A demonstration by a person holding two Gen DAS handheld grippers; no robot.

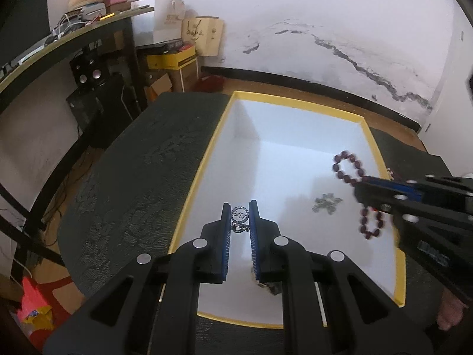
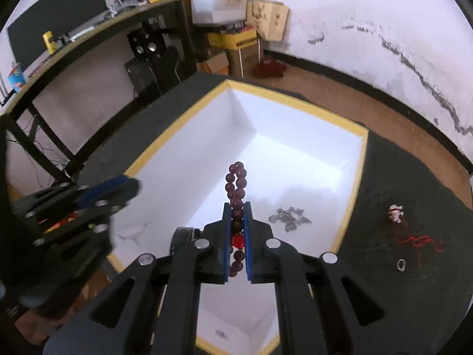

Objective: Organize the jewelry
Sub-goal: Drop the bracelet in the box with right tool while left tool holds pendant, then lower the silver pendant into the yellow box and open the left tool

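A white box with a yellow rim (image 1: 189,183) (image 2: 165,145) stands on a dark cloth. My left gripper (image 1: 240,210) is shut on a round silver pendant (image 1: 239,215) and holds it above the box floor. My right gripper (image 2: 237,207) is shut on a dark red bead bracelet (image 2: 237,186), held over the box; from the left wrist view the bracelet (image 1: 348,168) hangs on both sides of the right gripper's fingers (image 1: 381,186). A silver chain (image 1: 326,202) (image 2: 289,215) lies heaped on the box floor.
On the cloth right of the box lie a small white charm with red string (image 2: 396,212) and a silver ring (image 2: 401,264). A dark desk (image 1: 68,38), speakers and cardboard boxes (image 2: 236,44) stand at the back left. Wooden floor runs along the wall.
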